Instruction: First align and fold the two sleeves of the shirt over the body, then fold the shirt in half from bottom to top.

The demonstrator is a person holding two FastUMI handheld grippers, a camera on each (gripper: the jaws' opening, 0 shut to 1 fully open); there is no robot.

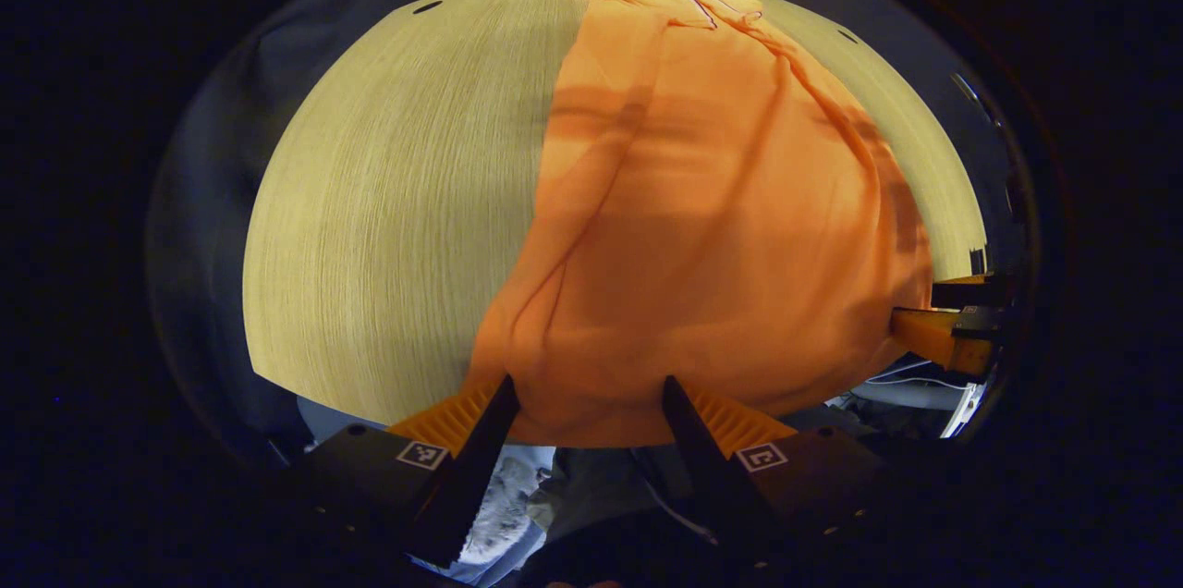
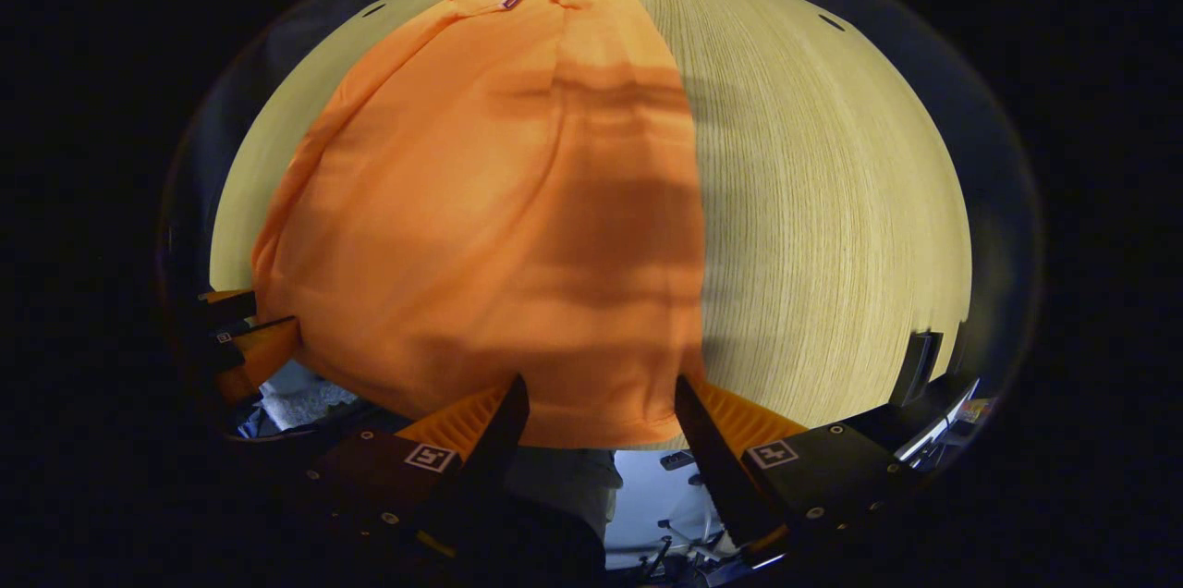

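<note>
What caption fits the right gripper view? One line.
Open right gripper poised at the orange fabric shirt's hem on a pale wooden table.

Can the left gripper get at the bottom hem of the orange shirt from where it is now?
Probably yes. The left gripper is open right at the shirt hem at the table edge, and nothing lies between its fingers and the cloth.

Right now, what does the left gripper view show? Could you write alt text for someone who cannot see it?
An orange shirt lies on a pale wooden table, sleeves folded over the body, collar at the far end. The left hand-held gripper is open at the shirt's near hem, and the right hand-held gripper shows at the right edge of the picture.
</note>
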